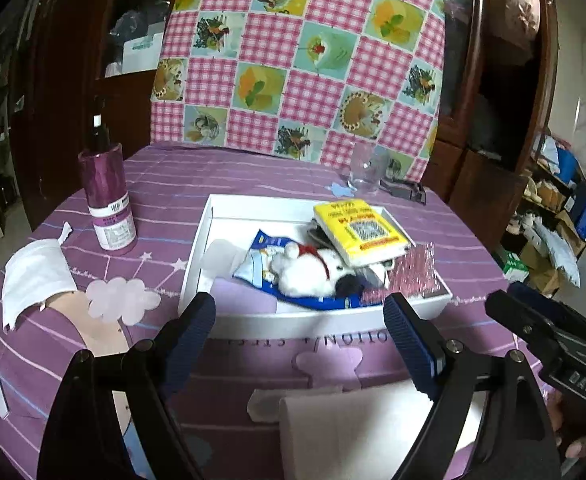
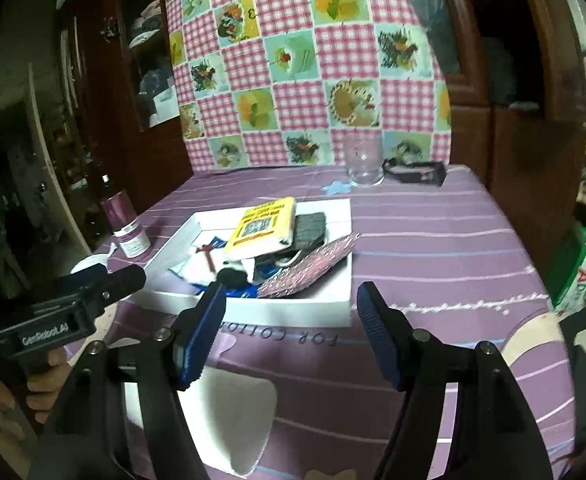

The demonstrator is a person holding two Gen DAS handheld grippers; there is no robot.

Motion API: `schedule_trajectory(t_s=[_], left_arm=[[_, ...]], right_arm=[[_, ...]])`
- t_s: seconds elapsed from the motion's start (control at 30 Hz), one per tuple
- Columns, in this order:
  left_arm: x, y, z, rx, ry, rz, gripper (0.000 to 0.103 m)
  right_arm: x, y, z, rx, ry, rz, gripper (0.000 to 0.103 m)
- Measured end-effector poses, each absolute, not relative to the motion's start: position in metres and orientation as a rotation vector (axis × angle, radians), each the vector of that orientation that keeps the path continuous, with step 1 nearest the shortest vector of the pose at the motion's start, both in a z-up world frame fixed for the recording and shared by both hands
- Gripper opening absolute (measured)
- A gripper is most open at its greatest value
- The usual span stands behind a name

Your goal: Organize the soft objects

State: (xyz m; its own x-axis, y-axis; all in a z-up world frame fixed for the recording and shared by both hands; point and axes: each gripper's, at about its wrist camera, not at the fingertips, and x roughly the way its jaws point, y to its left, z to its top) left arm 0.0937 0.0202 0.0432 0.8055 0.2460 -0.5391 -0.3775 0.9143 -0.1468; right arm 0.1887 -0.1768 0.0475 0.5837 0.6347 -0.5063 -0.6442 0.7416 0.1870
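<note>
Hovering low in the frame above a purple striped tablecloth (image 1: 181, 184), the left gripper (image 1: 299, 320) spreads its blue fingers (image 1: 191, 320) wide with nothing between them; at centre frame a white tray (image 1: 213, 216) holds a white plush toy (image 1: 309, 270), a yellow packet (image 1: 359, 228) leaning over dark items, a blue wrapper (image 1: 259, 246) and a pink sparkly pouch (image 1: 411, 270); in the right wrist view the right gripper (image 2: 291, 308) stands at bottom centre, jaws apart and empty, just short of the tray's near rim; a folded white cloth (image 1: 357, 432) lies under the left gripper; a purple bottle (image 1: 107, 196) stands at left, a clear glass (image 1: 367, 172) behind the tray.
</note>
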Motion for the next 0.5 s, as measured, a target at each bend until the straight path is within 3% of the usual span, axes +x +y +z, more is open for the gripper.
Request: schedule_trajectory(t_s=[0.5], left_arm=[[0.084, 0.018, 0.032, -0.238, 0.555, 0.370, 0.087]], right_arm=[[0.172, -0.156, 0.022, -0.164, 0.586, 0.726, 0.069]])
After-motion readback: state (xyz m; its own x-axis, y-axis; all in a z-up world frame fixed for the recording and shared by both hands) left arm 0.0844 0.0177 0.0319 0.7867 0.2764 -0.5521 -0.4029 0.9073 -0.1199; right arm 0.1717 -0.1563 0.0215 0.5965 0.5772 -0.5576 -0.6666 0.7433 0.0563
